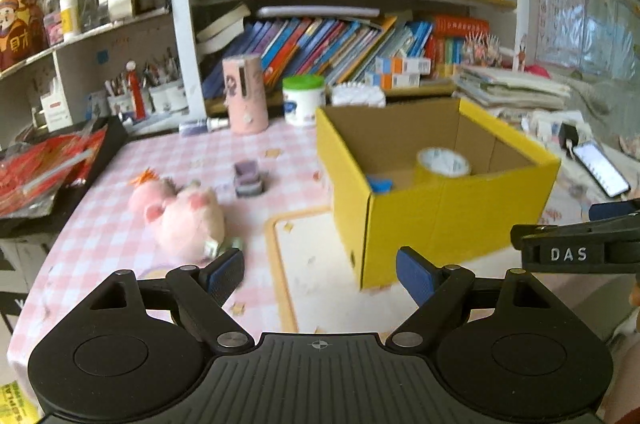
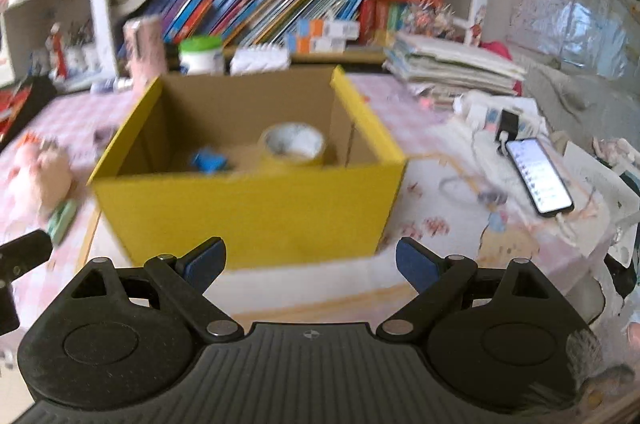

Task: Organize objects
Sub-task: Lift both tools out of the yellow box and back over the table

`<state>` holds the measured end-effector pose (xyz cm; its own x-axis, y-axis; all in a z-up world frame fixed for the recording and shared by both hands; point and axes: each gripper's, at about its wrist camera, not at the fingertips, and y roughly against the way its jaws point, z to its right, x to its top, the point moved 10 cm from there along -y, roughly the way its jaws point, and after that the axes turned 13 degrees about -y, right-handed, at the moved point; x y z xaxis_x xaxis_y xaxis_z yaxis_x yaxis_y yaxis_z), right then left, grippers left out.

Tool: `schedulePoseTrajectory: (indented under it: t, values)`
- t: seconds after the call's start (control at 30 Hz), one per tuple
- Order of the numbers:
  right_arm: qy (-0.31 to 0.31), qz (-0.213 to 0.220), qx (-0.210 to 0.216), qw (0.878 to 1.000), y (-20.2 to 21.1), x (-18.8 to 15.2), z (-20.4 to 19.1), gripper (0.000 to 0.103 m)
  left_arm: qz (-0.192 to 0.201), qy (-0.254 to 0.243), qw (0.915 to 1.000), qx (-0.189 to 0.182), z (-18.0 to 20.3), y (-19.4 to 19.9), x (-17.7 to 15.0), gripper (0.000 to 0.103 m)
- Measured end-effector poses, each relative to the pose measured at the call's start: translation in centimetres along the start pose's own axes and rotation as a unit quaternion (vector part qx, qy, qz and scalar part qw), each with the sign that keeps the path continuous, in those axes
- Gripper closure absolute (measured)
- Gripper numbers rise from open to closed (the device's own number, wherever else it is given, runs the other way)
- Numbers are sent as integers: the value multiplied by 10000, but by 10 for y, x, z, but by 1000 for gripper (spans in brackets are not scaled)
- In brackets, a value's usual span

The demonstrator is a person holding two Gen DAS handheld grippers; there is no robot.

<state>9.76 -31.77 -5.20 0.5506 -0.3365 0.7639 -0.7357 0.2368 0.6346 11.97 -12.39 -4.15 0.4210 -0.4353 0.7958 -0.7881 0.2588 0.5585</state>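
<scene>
A yellow cardboard box [image 1: 440, 220] stands open on the pink checked tablecloth; it also shows in the right wrist view [image 2: 248, 212]. Inside lie a roll of yellow tape [image 1: 442, 164] [image 2: 292, 146] and a small blue object [image 1: 378, 183] [image 2: 208, 160]. A pink plush pig [image 1: 180, 214] lies left of the box, with a small purple box [image 1: 248, 178] behind it. My left gripper [image 1: 320, 274] is open and empty, near the table's front, between the pig and the box. My right gripper [image 2: 310, 264] is open and empty in front of the box.
A pink cylinder [image 1: 245, 96] and a green-lidded white tub [image 1: 303, 100] stand behind the box. Bookshelves fill the back. A black tray with red packets [image 1: 52, 172] sits at left. A phone [image 2: 538, 176] on a cable and stacked papers [image 2: 452, 64] lie at right.
</scene>
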Motion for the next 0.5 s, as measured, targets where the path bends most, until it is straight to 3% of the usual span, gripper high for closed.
schedulePoseTrajectory:
  t: [0.5]
  values:
    - [351,-549,285,9975,22,-63,-51,11,-320,150,9994,54,-32,29,-52,18]
